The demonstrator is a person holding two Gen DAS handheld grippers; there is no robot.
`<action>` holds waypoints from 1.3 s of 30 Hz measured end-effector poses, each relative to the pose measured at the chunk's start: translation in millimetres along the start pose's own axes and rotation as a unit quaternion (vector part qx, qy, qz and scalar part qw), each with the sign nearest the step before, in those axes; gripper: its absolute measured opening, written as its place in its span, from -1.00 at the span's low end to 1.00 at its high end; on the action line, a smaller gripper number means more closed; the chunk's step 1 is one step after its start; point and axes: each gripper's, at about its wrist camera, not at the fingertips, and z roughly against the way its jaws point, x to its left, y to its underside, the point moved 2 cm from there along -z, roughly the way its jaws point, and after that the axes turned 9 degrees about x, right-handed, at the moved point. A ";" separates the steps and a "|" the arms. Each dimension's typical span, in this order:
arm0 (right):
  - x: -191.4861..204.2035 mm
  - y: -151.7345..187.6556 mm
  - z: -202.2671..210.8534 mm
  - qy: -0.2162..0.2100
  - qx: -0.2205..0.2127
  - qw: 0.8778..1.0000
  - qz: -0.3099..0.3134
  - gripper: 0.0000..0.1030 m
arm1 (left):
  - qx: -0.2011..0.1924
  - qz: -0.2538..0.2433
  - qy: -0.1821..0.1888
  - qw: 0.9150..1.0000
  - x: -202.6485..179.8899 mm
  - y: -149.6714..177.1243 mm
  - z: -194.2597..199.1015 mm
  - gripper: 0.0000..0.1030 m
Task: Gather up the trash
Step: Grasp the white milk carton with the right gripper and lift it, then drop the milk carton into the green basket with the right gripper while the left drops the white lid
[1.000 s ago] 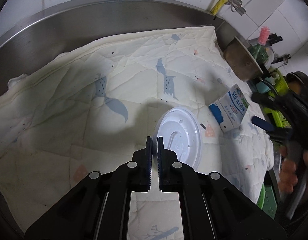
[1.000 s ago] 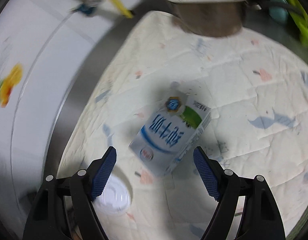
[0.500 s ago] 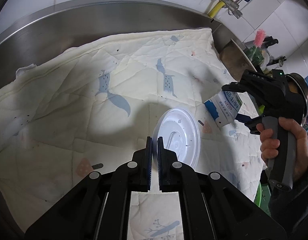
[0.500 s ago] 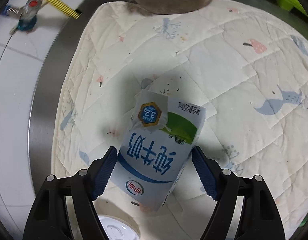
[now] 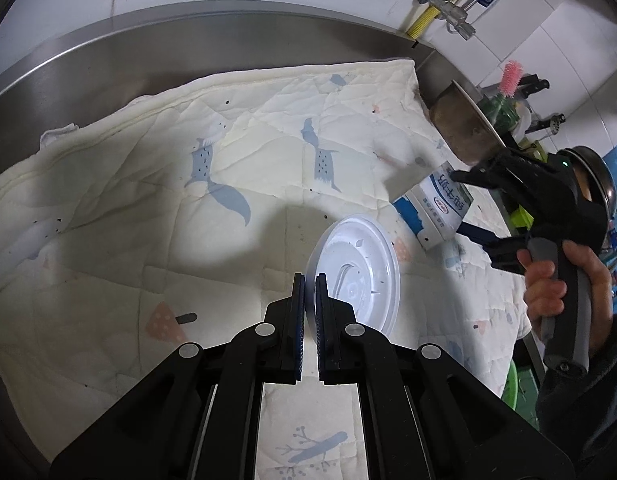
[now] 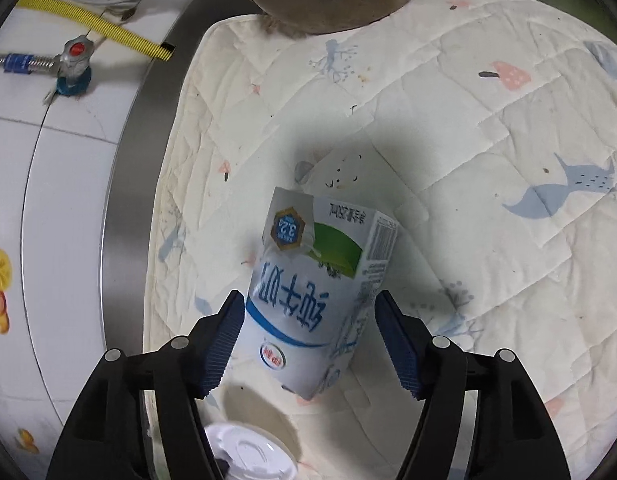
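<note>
The right gripper [image 6: 308, 340] has come down around the carton [image 6: 320, 292] since a second ago, its jaws closing in but not clearly pressing yet. The carton is lying on the quilt [image 5: 128, 184]. The left gripper [image 5: 309, 300] is pinching the lid [image 5: 356, 276] by its rim.

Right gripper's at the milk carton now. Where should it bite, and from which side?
Grip the milk carton across its two narrow side faces near the bottom end, coming down from above. It lies flat on the quilt, and the right gripper, jaws just closing, already straddles that width.
</note>
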 end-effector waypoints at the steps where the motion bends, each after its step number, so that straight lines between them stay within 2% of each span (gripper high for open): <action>1: 1.1 -0.7 -4.1 0.003 0.004 1.000 -0.006 0.33 | -0.001 0.000 0.002 1.000 0.6 0.3 0.8 -0.93; 2: 2.9 -1.1 -7.9 0.007 0.008 1.000 -0.013 0.41 | -0.002 -0.001 0.004 1.000 1.2 0.0 1.5 -0.93; 4: 5.7 -2.0 -11.9 0.014 0.009 1.000 -0.021 0.44 | -0.003 0.000 0.007 1.000 3.8 -0.5 2.5 -0.93; 6: 11.1 -1.4 -17.0 0.045 0.000 0.999 -0.024 0.54 | -0.003 0.002 0.010 1.000 6.6 -0.1 2.6 -0.93; 11: 14.6 0.3 -28.5 0.088 -0.011 0.995 -0.046 0.55 | -0.003 0.008 0.016 1.000 13.6 1.0 1.7 -0.93; 13: 18.4 2.3 -30.5 0.103 -0.016 0.994 -0.039 0.49 | -0.002 0.011 0.018 1.000 15.3 2.1 1.4 -0.93; 18: 13.9 9.8 -24.0 0.084 -0.024 0.996 -0.024 0.45 | -0.006 0.010 0.024 1.000 14.0 3.3 4.1 -0.93; 22: 6.2 20.9 -5.3 0.070 -0.022 0.997 0.015 0.44 | -0.007 0.007 0.028 1.000 7.7 5.4 8.6 -0.93; 27: -13.5 54.3 33.0 0.036 -0.018 0.996 0.075 0.43 | -0.004 -0.009 0.033 0.999 -11.0 12.0 13.6 -0.93; 32: -50.3 107.4 84.0 0.015 -0.033 0.993 0.113 0.43 | 0.000 -0.034 0.044 0.998 -39.8 23.2 19.4 -0.93; 36: -84.5 156.3 126.5 0.021 -0.063 0.987 0.143 0.42 | 0.009 -0.061 0.058 0.996 -71.6 37.0 20.7 -0.93; 39: -123.3 192.5 158.9 0.027 -0.091 0.986 0.137 0.42 | 0.021 -0.092 0.070 0.993 -105.3 51.1 18.8 -0.93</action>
